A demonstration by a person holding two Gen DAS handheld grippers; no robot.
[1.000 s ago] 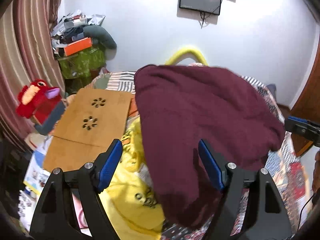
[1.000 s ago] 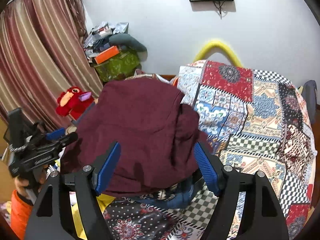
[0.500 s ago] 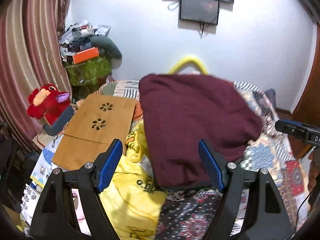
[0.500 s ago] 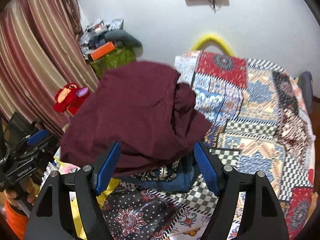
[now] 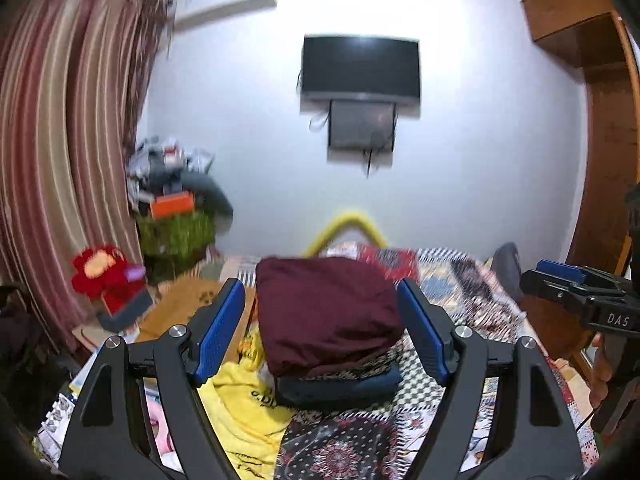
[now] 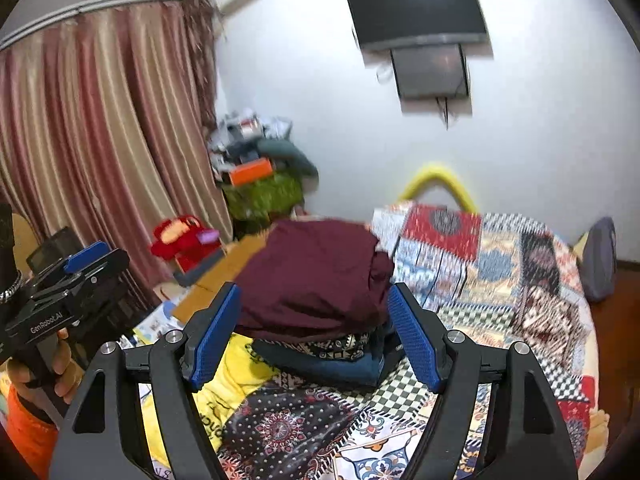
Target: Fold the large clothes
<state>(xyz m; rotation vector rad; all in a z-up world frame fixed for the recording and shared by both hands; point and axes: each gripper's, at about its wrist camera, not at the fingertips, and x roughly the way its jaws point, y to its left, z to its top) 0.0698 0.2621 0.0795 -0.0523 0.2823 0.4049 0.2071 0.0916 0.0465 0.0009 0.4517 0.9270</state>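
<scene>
The bed [image 6: 520,280] with its bright patchwork cover fills the space ahead of both tools and out to the right of them. On it, straight in front of the tools, sits a short stack of folded clothes. The maroon garment [image 5: 324,312] lies on top, folded into a thick, puffy block. Under it is a thin patterned piece, and under that a dark blue folded garment [image 5: 340,390]. A yellow garment [image 5: 236,400] lies loose and rumpled on the bed, low and to the left of the left gripper [image 5: 320,332], partly behind its left finger. The left gripper is wide open and has nothing in it. The right gripper [image 6: 316,336] is wide open too, and it holds nothing. Both sit back from the stack and touch no cloth. The maroon fold looks done, so the next job is likely the yellow garment. To do it well, first pull it out flat on a bare part of the bed, away from the stack, so the neat pile does not get knocked. Grab it by two corners, one in each tool. Pinch only one layer of cloth. Lift slowly so it hangs straight.
</scene>
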